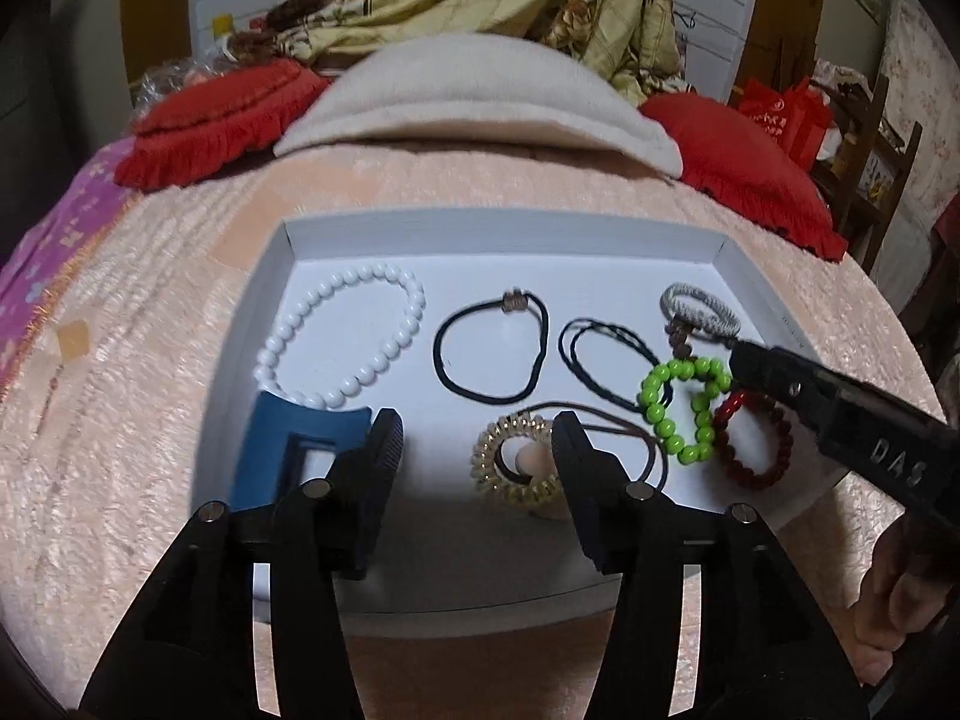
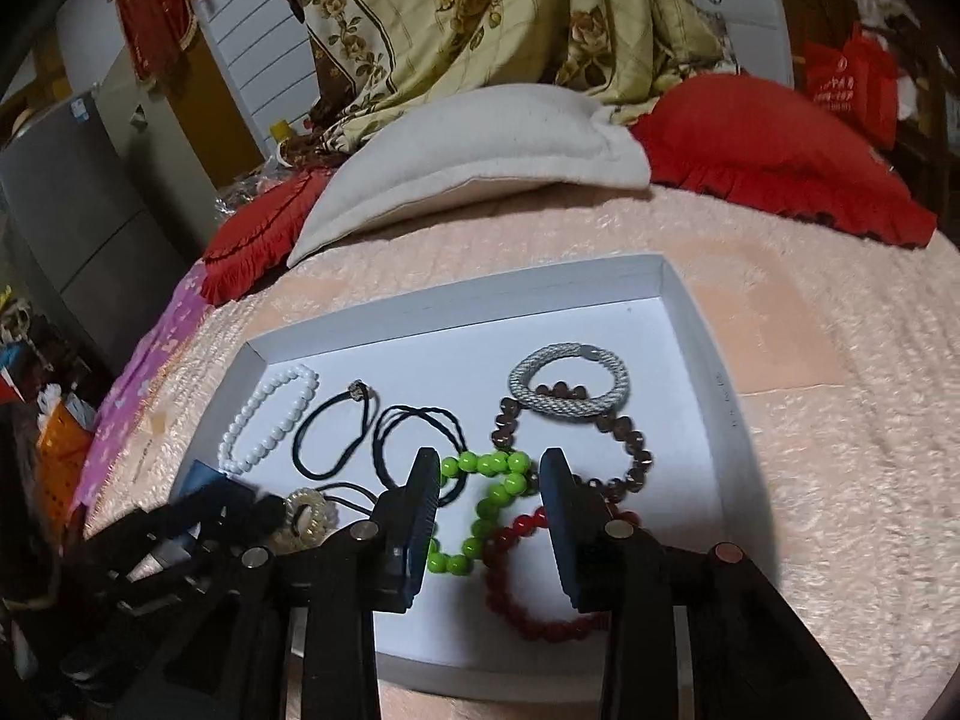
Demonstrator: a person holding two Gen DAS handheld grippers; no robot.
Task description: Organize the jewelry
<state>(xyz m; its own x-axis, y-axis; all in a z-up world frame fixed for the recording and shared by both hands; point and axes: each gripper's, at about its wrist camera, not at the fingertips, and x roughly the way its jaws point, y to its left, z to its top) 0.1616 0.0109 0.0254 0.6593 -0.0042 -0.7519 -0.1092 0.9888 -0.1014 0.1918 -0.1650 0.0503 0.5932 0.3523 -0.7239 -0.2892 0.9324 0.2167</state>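
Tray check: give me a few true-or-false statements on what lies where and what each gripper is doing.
1. The white bead bracelet lies at the tray's left end. True.
2. The left gripper is clamped on the gold coil hair tie. False: its jaws stand open, nothing between them.
3. The green bead bracelet lies between the right gripper's open jaws. True.
4. The red bead bracelet is outside the tray. False: it lies inside, beside the green one.
5. The grey braided hair tie overlaps the brown bead bracelet. True.
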